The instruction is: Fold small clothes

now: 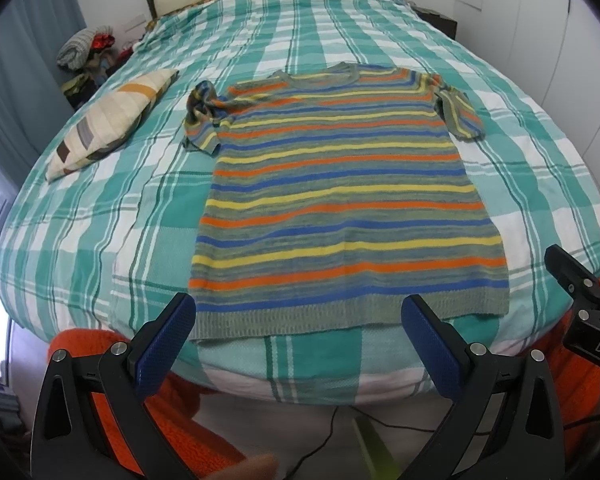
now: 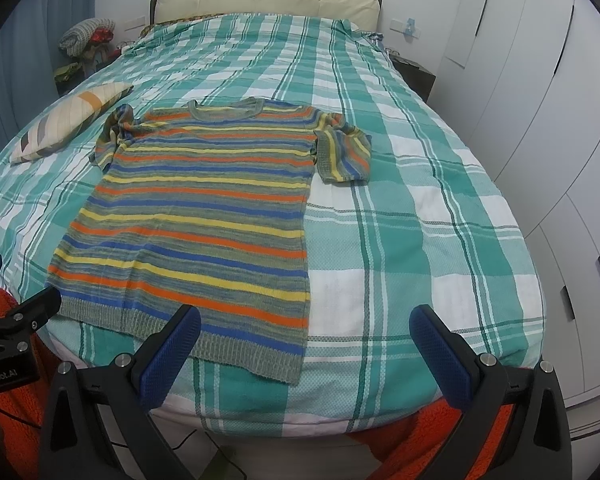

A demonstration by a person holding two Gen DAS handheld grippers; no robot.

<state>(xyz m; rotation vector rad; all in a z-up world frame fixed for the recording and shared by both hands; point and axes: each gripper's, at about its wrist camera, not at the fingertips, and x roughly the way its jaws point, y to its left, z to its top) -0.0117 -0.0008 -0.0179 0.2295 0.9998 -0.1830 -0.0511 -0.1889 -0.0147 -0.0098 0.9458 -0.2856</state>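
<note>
Striped knit sweater [image 1: 340,184] flat, unfolded on bed [image 1: 100,208]; far-left sleeve [image 1: 204,116] bunched. Left gripper [image 1: 300,320], right gripper [image 2: 305,330]: jaws wide, empty. Folding unstarted.

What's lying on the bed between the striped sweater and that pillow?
Nothing: only bare green-and-white checked bedspread separates the striped knitted sweater from the beige patchwork pillow, clearest in the left wrist view.

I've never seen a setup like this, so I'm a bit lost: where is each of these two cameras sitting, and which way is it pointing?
Left wrist view: rides the left gripper, at the bed's foot, facing the headboard over the striped sweater; its own open blue-padded fingers show, with the other gripper's black body at the right edge.
Right wrist view: rides the right gripper, further right, facing the same way; the sweater lies left of centre; its open fingers show.
Shared: sweater, checked bedspread, striped pillow, headboard.
</note>
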